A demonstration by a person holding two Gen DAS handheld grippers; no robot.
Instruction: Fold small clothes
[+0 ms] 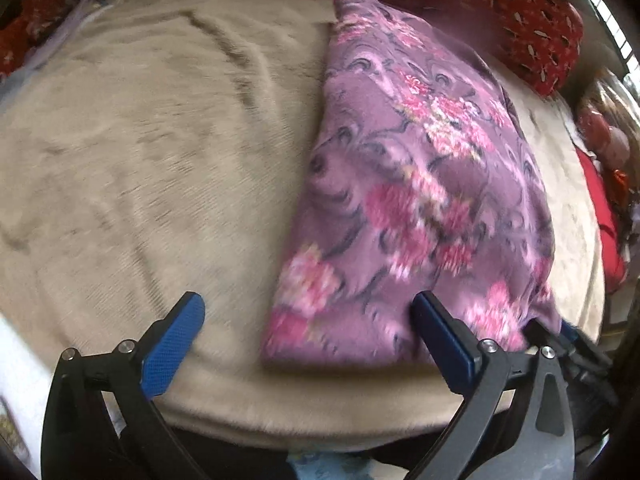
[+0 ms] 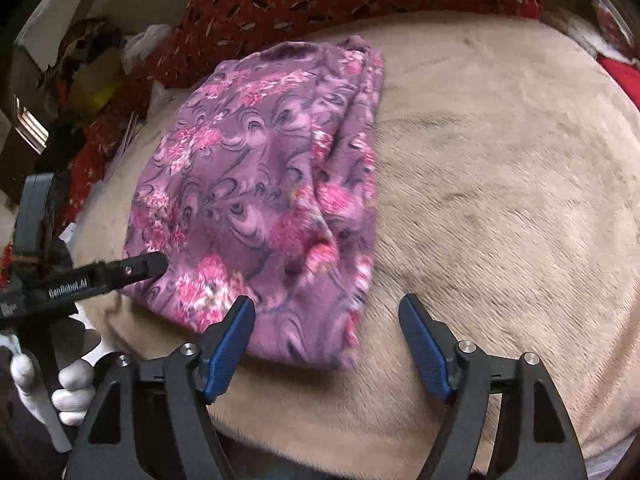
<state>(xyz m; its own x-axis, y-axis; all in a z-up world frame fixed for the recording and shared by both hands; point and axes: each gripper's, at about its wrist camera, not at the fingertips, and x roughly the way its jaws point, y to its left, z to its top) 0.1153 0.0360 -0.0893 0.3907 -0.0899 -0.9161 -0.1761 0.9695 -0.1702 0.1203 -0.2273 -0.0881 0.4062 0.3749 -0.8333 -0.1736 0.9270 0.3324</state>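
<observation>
The purple floral garment (image 1: 416,184) is smeared by motion blur along its near edge in the left wrist view, so the hem and any fold lines there cannot be made out. Its far right corner is covered by the right gripper (image 1: 568,340), of which only a dark sliver shows — whether those jaws are apart or closed cannot be told from here. In the right wrist view the left gripper (image 2: 148,266) enters side-on from the left edge; its tips overlap the garment's (image 2: 260,200) edge, contact unclear. The gloved hand (image 2: 68,388) holding it is cut off at the frame border. The beige blanket (image 2: 500,208) runs out of view below.
</observation>
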